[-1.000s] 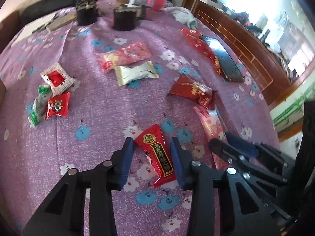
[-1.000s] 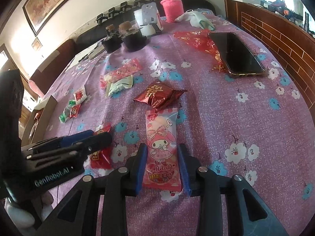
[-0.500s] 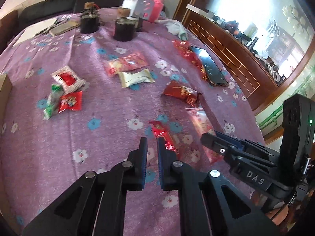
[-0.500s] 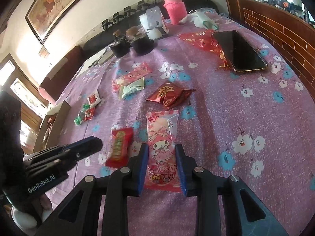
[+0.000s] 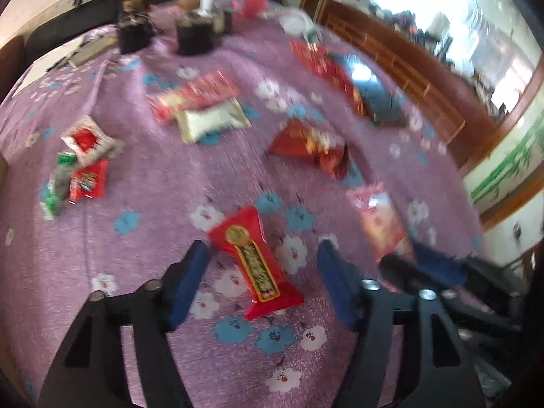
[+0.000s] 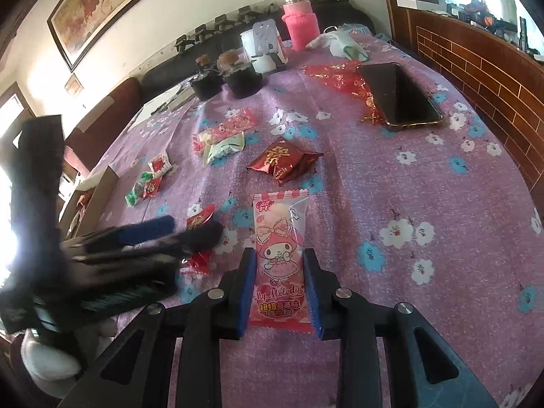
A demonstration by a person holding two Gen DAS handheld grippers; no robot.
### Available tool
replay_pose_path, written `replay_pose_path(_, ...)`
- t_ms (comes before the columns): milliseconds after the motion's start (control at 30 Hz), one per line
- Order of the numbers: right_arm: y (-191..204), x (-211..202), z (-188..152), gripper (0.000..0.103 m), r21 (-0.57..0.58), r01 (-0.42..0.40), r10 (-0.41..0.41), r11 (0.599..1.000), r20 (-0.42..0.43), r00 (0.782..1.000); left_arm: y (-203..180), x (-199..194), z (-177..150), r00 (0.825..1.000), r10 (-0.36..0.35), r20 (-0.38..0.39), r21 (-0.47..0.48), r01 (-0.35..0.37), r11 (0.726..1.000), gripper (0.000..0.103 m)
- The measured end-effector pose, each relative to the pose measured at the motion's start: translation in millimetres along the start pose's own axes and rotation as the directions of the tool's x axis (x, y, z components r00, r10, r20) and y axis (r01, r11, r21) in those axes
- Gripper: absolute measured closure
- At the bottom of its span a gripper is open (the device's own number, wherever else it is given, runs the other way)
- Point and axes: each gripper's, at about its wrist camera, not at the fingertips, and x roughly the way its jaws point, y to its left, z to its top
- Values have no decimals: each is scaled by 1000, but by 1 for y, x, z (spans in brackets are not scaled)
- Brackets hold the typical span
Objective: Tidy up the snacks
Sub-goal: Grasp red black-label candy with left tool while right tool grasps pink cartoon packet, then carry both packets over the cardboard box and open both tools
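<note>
A long red snack packet [image 5: 255, 261] lies flat on the purple flowered cloth [image 5: 153, 238], in the gap of my left gripper [image 5: 263, 248]. That gripper's jaws are opening and its pads stand clear of the packet. My right gripper [image 6: 279, 255] is shut on a pink My Melody packet [image 6: 278, 224], with both pads pressing its long sides. In the right wrist view the left gripper [image 6: 190, 229] is blurred at the left, over the red packet [image 6: 200, 216]. The left wrist view, also blurred, shows the pink packet [image 5: 377, 221] in the right gripper [image 5: 414, 261].
More snacks lie further out: a dark red packet [image 6: 285, 165], a pale green one [image 6: 224, 148], a pink-red one [image 6: 227, 127] and small candies [image 6: 146, 187]. A cardboard box [image 6: 98, 190] stands at the left edge. A phone [image 6: 397, 97], dark jars [image 6: 241, 81] and a pink bottle [image 6: 301, 27] stand behind.
My left gripper shut with the red packet beyond its tips, then opened wide around the packet again. The right gripper narrowed onto the pink packet.
</note>
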Motion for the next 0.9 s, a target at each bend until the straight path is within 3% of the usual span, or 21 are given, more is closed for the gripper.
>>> replay_pose_path(67, 0, -4, -1, 75, -9, 18, -18, 1000, 10, 1000, -13, 1, -4, 996, 85, 21, 83, -87, 993, 84)
replay_pose_path(100, 0, -5, -1, 75, -15, 28, -28, 1000, 13, 1000, -13, 1, -5, 997, 71, 19, 94, -72, 993, 86)
replay_pose_path(267, 11, -13, -3, 75, -57, 119, -117, 991, 39, 992, 0, -14, -13, 999, -11, 33, 49, 9, 999, 87)
replay_pose_path(500, 46, -25, -4, 75, -160, 233, -218, 959, 109, 970, 28, -69, -24, 989, -63, 137, -22, 66, 998, 86)
replay_pose_path(733, 101, -31, -9, 75, -293, 336, -288, 895, 196, 937, 75, -124, -43, 968, -25, 248, -108, 53, 993, 86)
replay_pose_path(900, 145, -34, -11, 75, -376, 329, -255, 866, 233, 938, 115, -148, -58, 957, 53, 287, -189, 2, 982, 86)
